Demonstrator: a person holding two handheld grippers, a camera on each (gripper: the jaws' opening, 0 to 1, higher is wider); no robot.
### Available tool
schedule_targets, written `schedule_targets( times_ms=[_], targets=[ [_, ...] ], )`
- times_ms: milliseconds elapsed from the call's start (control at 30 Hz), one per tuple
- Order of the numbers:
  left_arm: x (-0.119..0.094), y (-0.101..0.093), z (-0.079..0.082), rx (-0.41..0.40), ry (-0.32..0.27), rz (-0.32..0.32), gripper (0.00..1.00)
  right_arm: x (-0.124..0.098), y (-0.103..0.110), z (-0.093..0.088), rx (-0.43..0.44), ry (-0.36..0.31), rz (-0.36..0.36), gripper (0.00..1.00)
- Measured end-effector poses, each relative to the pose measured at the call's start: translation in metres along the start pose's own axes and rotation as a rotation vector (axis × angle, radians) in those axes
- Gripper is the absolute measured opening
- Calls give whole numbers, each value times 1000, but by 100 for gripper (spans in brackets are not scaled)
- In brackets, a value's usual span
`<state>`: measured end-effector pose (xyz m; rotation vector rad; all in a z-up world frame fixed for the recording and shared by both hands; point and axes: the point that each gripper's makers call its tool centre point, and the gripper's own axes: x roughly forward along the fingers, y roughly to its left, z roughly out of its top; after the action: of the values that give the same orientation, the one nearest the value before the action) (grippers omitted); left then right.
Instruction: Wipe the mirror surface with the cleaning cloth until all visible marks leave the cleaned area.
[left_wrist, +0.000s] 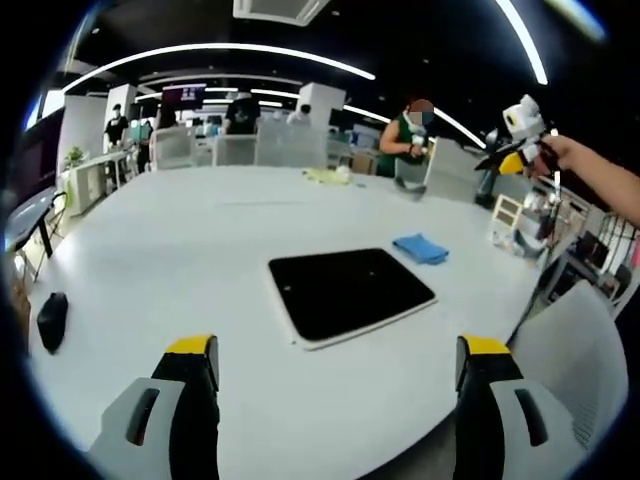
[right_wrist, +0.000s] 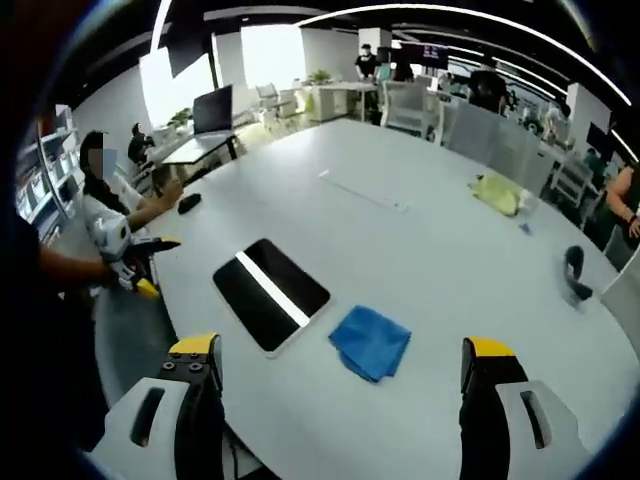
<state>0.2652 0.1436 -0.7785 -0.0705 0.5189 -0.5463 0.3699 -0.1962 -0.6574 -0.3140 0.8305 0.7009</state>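
Any marks on the mirror (left_wrist: 350, 292) are too small to tell in either view.

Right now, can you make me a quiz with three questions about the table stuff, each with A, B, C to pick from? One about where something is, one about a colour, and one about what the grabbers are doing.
1. Where does the cleaning cloth lie?
A. On top of the mirror
B. On the table beside the mirror, not touching it
C. Held in a gripper

2. What colour is the cloth?
A. Blue
B. Red
C. White

3. How do the right gripper and left gripper stand?
A. Both shut on the cloth
B. One holds the mirror
C. Both open and holding nothing

Answers:
1. B: in the right gripper view the cloth sits folded on the white table, with bare tabletop between it and the mirror.
2. A: it shows blue in both views.
3. C: each pair of jaws stands wide apart with nothing between them.
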Motion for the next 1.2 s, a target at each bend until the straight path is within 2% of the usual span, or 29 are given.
schedule_targets(
  times_ms=[233, 300, 333, 400, 533, 800, 1000, 1100, 1200],
  targets=[
    [1, 1, -1, 2, 7, 2, 99, 20, -7, 9, -39, 66, 39, 99],
    [1, 1, -2, 1, 9, 2, 99, 27, -8, 7, -50, 111, 56, 98],
    [1, 1, -2, 2, 11, 1, 99, 30, -10, 2, -55, 156, 60, 97],
    [2, 1, -3, 5, 15, -1, 99, 36, -16, 0, -65, 201, 49, 94],
    [2, 0, -3, 5, 19, -1, 99, 46, -24, 4, -39, 218, 37, 92],
    [2, 2, -4, 15, 23, 4, 99, 60, -31, 3, -45, 230, 35, 90],
    [3, 2, -5, 21, 32, 4, 99, 78, -42, -14, -40, 252, 5, 82],
    [3, 3, -6, 18, 32, 5, 99, 86, -49, -16, -39, 222, -30, 73],
    [3, 3, -6, 17, 33, 7, 99, 94, -54, -17, -35, 194, -46, 69]
  ],
)
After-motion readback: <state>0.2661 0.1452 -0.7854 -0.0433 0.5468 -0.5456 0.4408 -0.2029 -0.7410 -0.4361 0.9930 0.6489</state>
